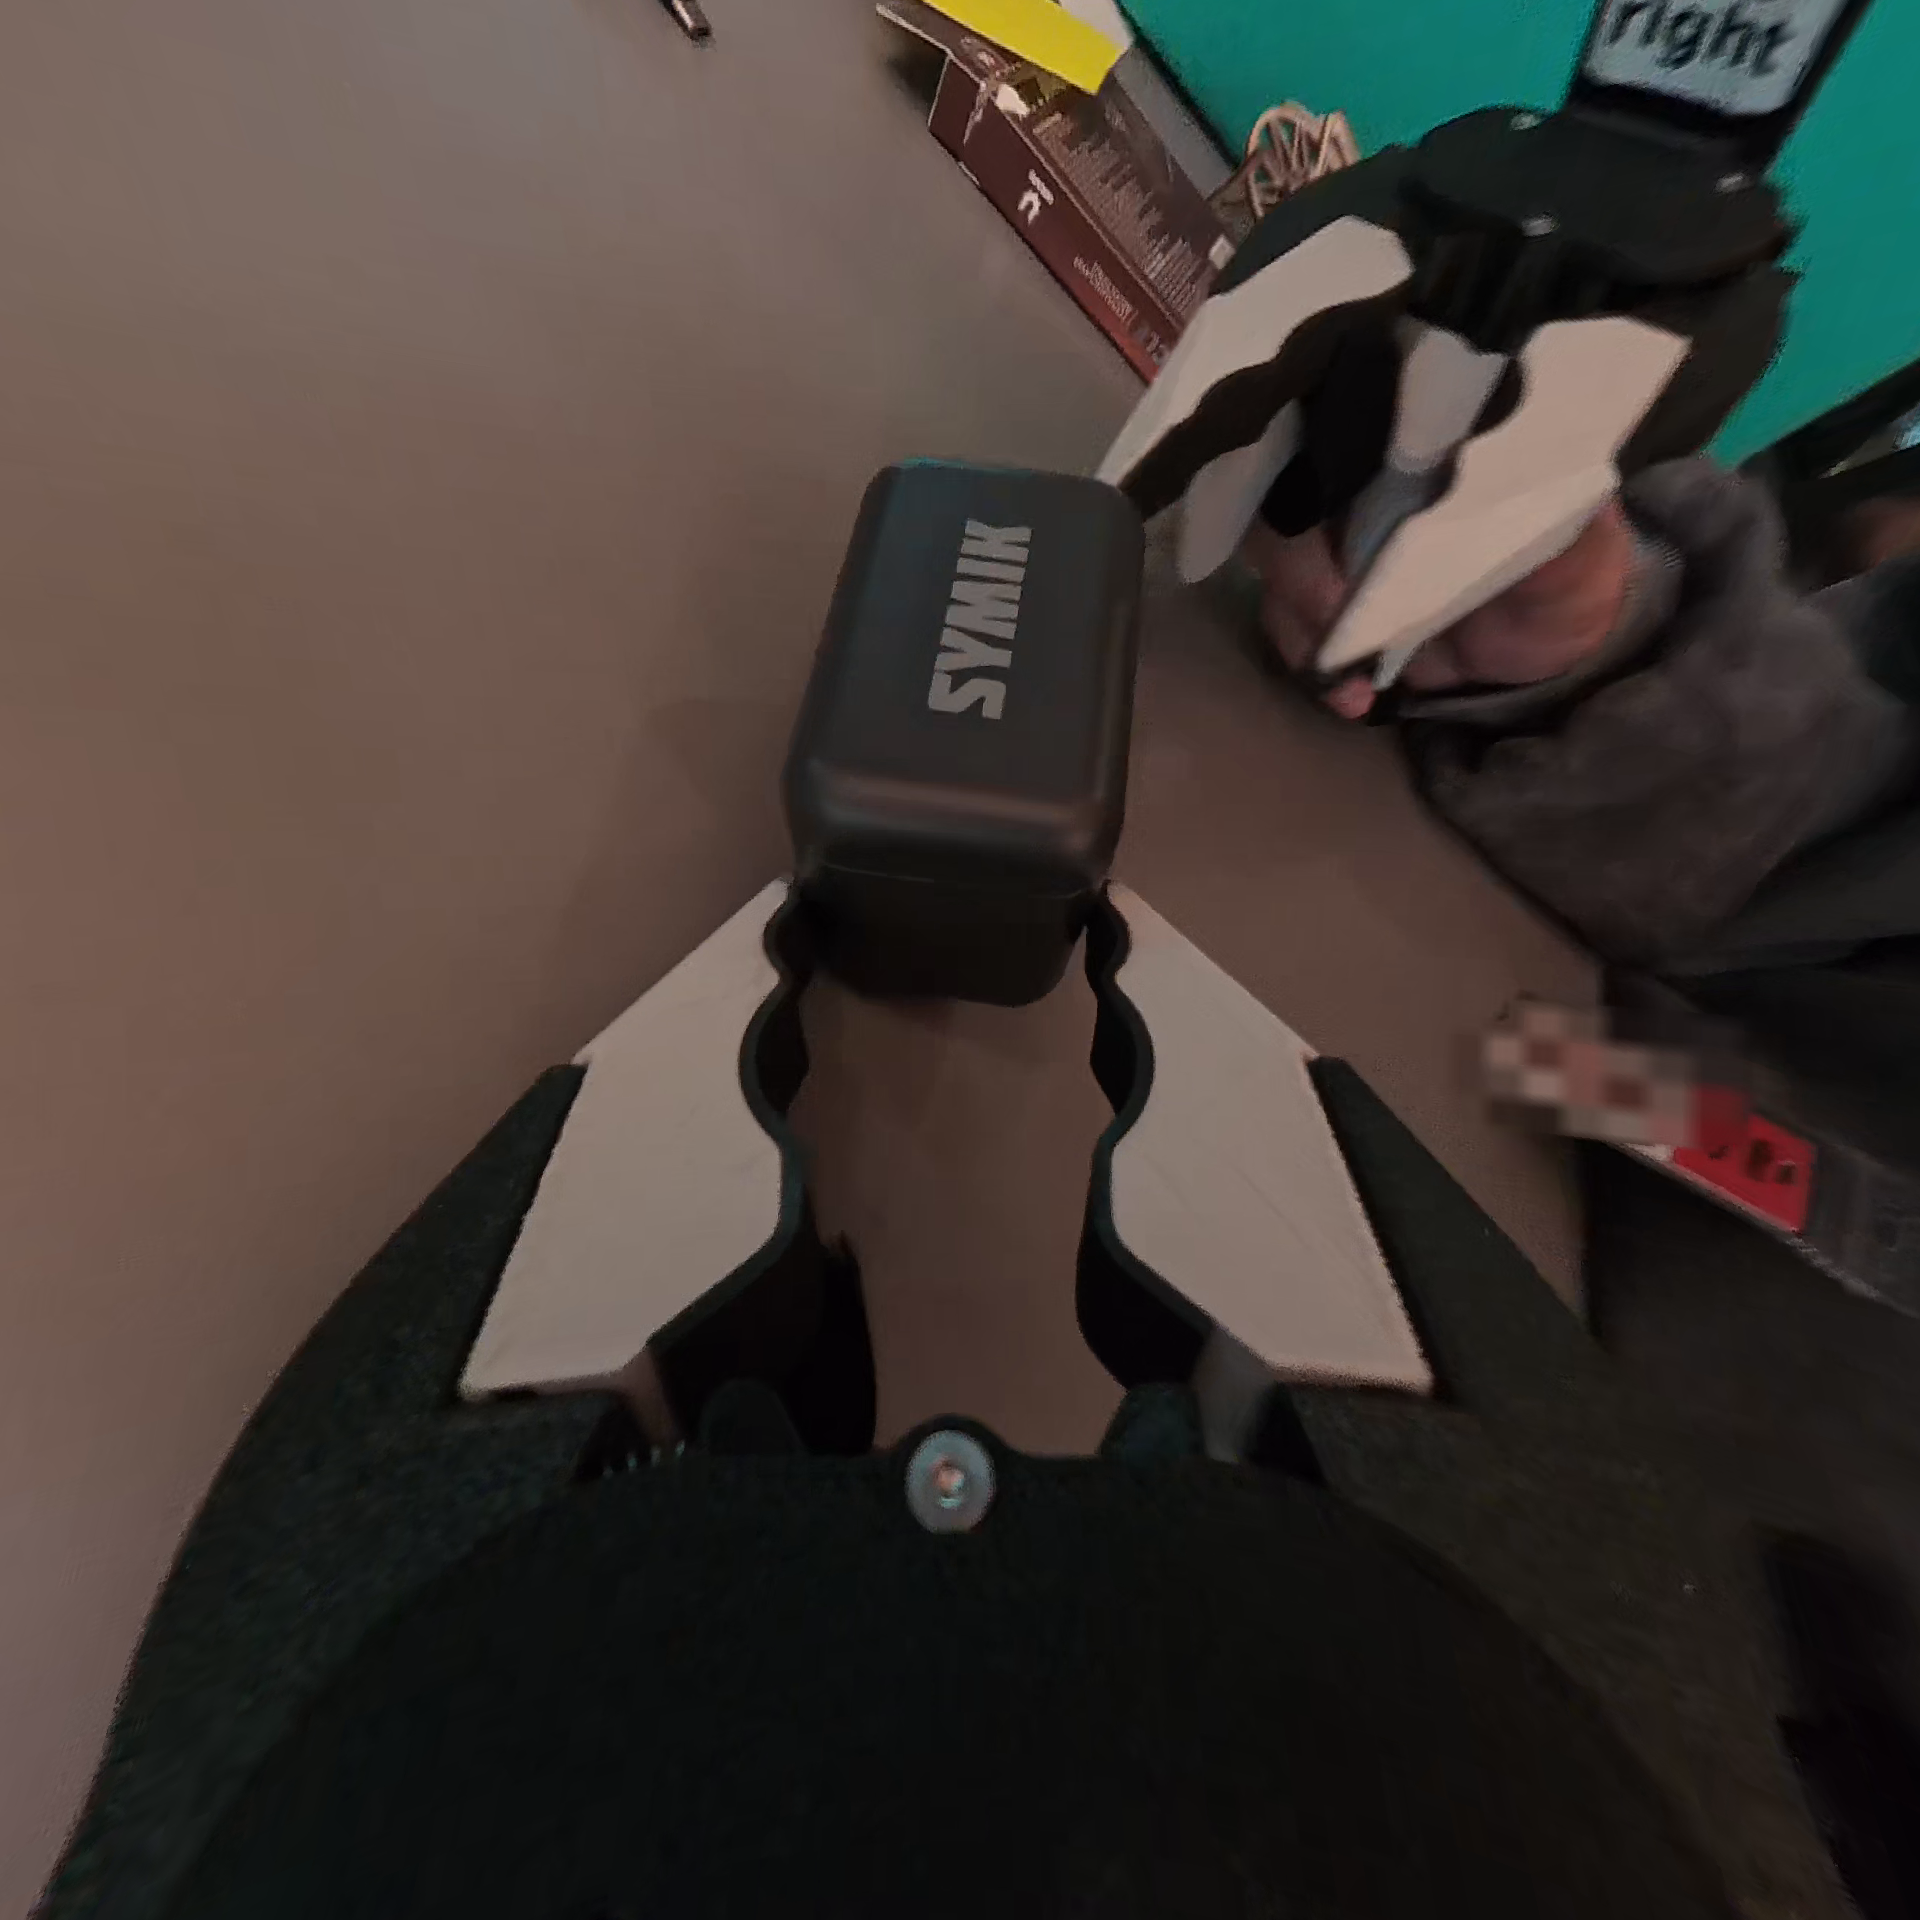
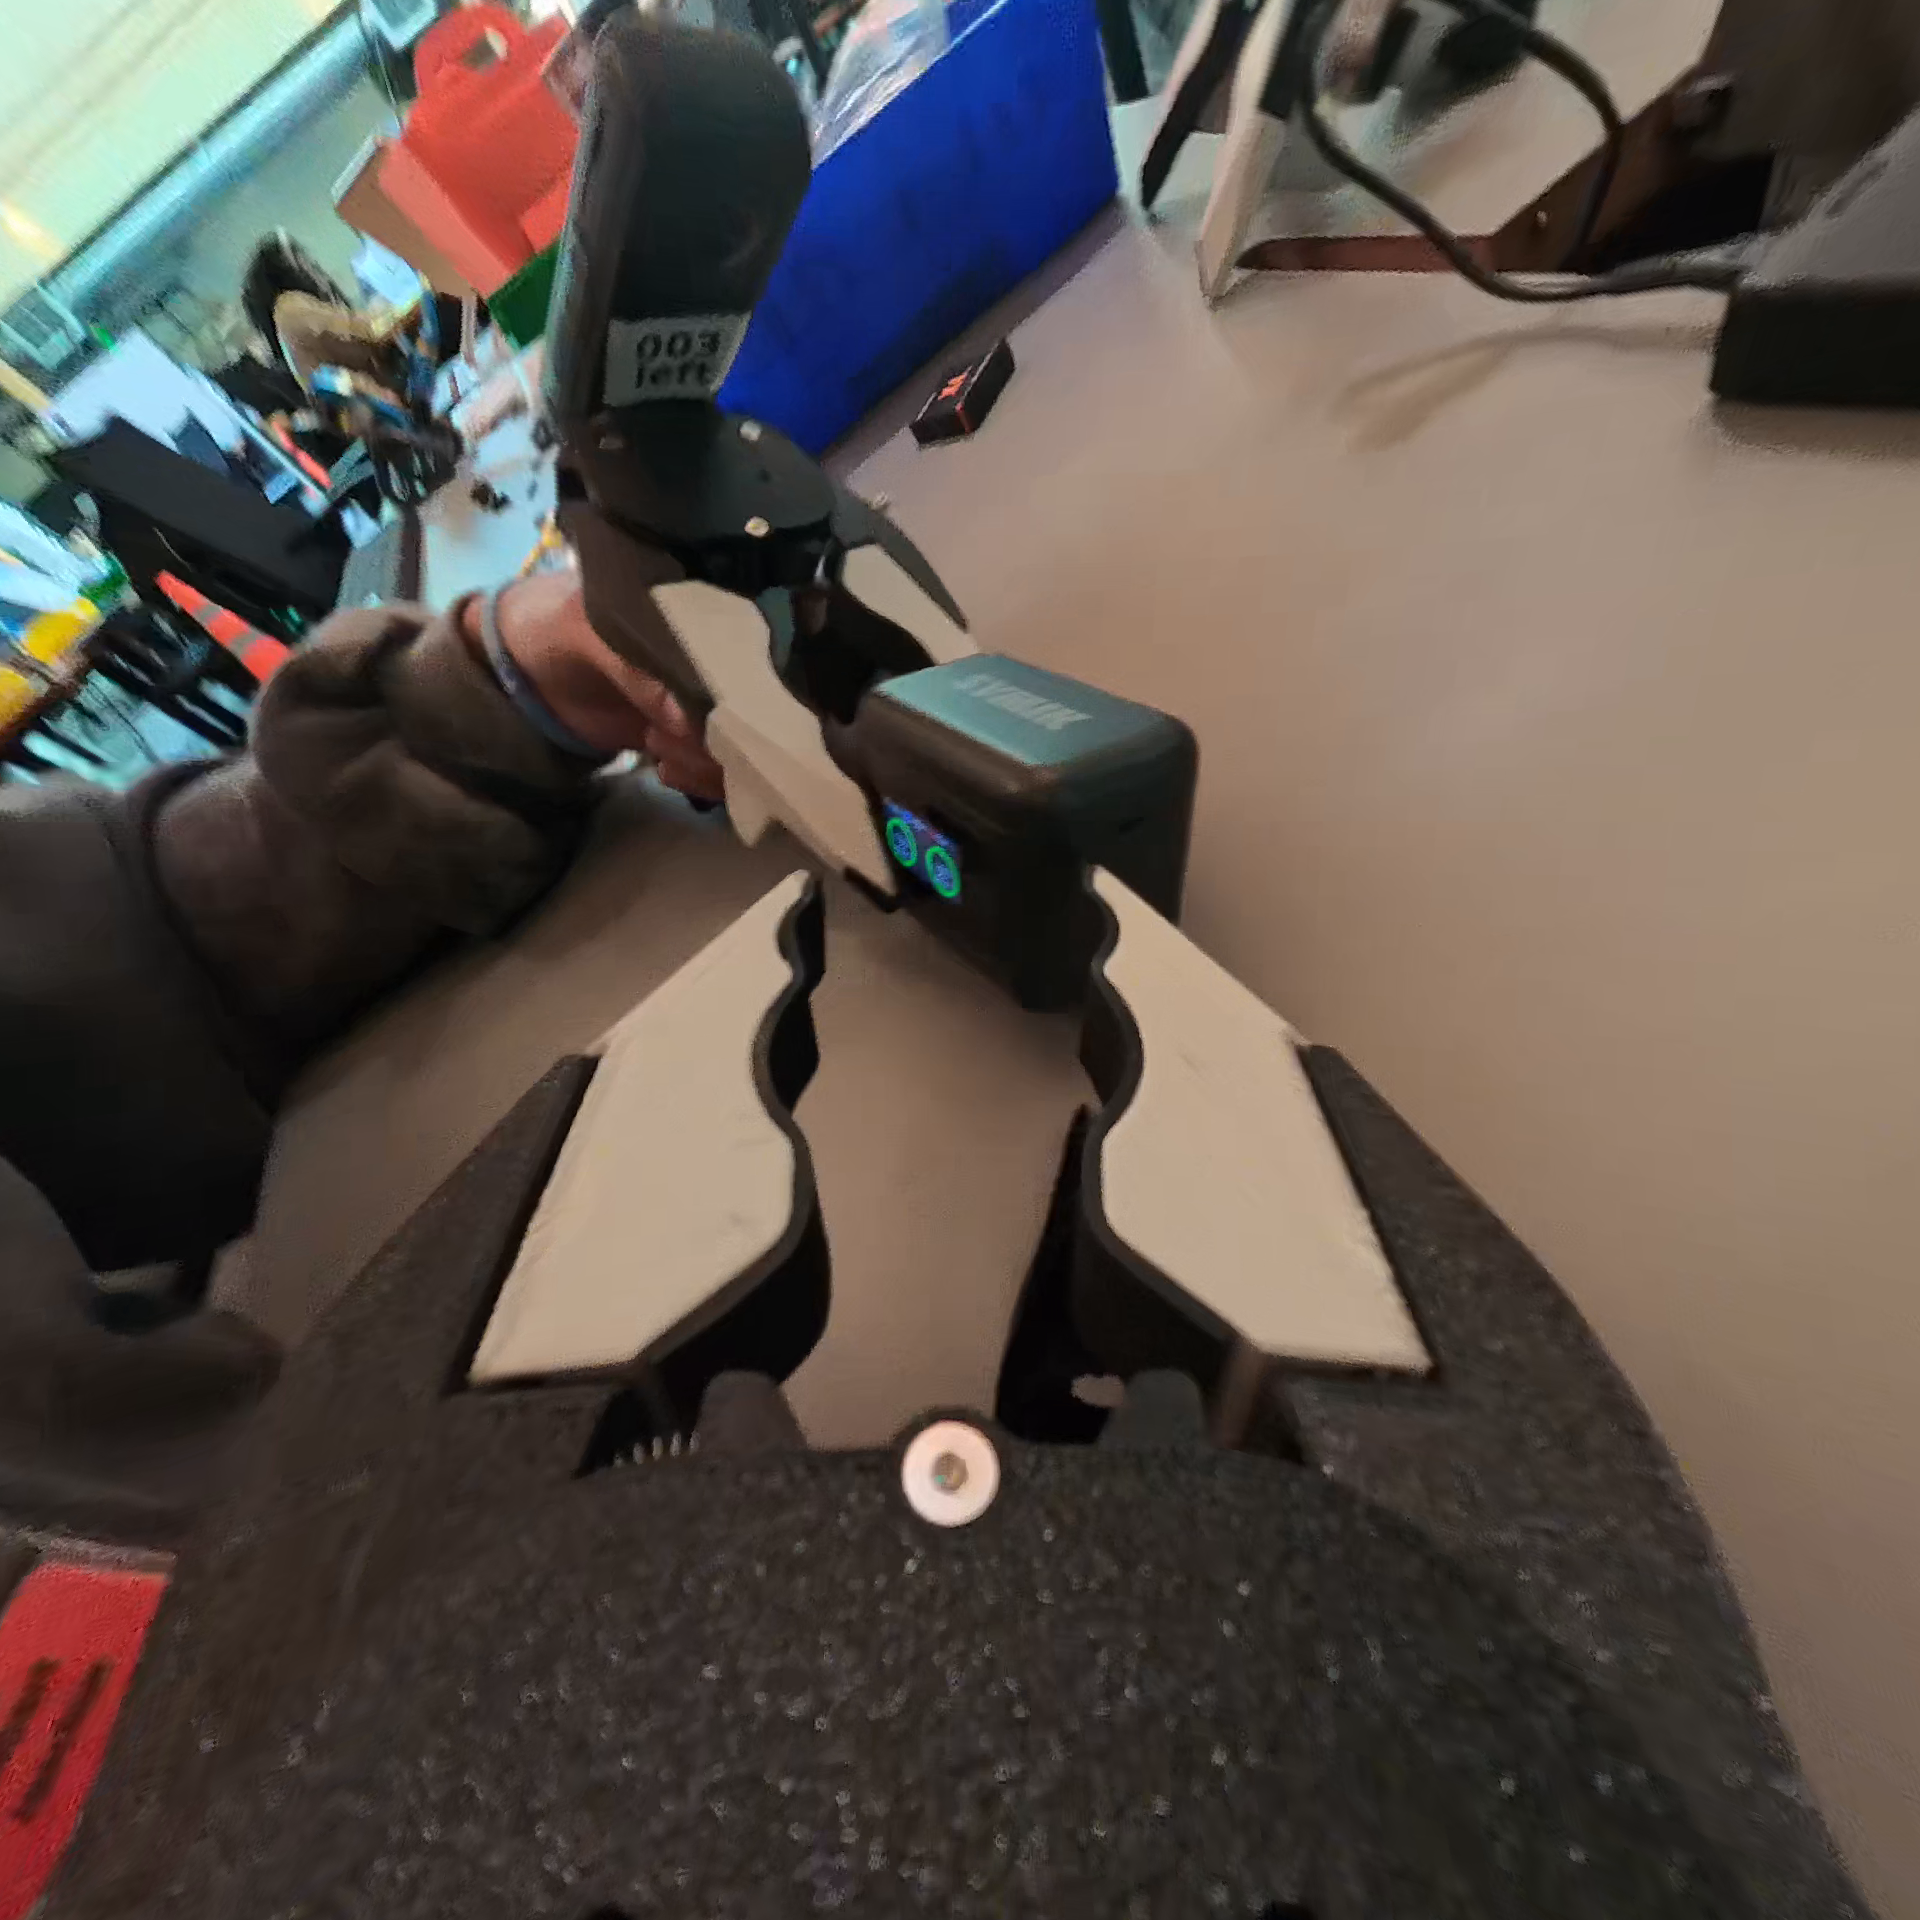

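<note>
Left gripper [image 1: 940,920] fingers clamp the near end of the black box [image 1: 961,686], long axis pointing away at frame centre; right gripper [image 2: 951,914] fingers spread wide at its far end, over the tabletop [image 1: 364,520]

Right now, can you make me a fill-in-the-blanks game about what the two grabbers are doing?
1. The left gripper is shut on a ___ box.
2. The small screen on the box glows with two ___ circles.
3. The right gripper has its jaws ___.
4. Far behind them stands a big ___ bin.

Missing words: black, green, open, blue.
</note>
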Tool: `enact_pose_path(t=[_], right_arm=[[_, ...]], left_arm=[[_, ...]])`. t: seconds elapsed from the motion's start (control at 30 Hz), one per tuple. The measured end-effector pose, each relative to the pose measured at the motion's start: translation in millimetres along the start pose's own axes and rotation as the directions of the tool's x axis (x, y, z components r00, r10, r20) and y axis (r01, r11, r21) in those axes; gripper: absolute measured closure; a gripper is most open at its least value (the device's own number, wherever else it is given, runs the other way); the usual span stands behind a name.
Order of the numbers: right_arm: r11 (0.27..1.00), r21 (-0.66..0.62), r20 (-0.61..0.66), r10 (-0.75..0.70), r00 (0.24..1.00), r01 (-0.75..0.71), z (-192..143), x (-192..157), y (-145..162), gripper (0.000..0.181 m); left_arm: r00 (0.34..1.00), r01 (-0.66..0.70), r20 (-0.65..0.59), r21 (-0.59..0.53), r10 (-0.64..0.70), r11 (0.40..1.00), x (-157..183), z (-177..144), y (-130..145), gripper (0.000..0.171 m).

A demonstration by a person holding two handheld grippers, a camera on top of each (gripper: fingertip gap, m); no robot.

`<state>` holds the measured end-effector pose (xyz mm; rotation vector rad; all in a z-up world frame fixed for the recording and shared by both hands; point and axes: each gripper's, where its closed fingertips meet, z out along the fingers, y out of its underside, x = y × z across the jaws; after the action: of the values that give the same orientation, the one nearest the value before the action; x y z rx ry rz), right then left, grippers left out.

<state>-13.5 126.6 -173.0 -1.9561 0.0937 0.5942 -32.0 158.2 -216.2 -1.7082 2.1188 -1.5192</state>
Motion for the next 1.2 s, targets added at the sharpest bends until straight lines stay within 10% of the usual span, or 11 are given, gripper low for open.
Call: enact_pose_path(t=[0.33, 0.73, 0.9, 1.03, 1.2], right_arm=[[0.835, -0.319, -0.021, -0.478, 0.878, 0.447, -10, 0, -1, 0.114], [0.71, -0.487, 0.246, -0.447, 0.86, 0.509, 18, 6, 14, 0.128], [0.788, -0.584, 0.332, 0.012, 0.943, 0.196, 15, 2, 4, 0.129], [0.72, -0.678, 0.35, 0.495, 0.796, -0.15, 13, 4, -8, 0.13], [0.633, -0.736, 0.312, 0.632, 0.71, -0.24, 15, 7, -13, 0.129]], left_arm=[[0.925, -0.339, 0.146, -0.103, 0.351, 0.935, 3, 6, 10, 0.119], [0.876, -0.427, 0.183, -0.133, 0.446, 0.894, 4, 8, 14, 0.119], [0.865, -0.443, 0.194, -0.138, 0.463, 0.886, 4, 9, 14, 0.119], [0.859, -0.451, 0.2, -0.141, 0.472, 0.881, 4, 11, 13, 0.119], [0.857, -0.451, 0.209, -0.141, 0.471, 0.882, 4, 11, 13, 0.119]])
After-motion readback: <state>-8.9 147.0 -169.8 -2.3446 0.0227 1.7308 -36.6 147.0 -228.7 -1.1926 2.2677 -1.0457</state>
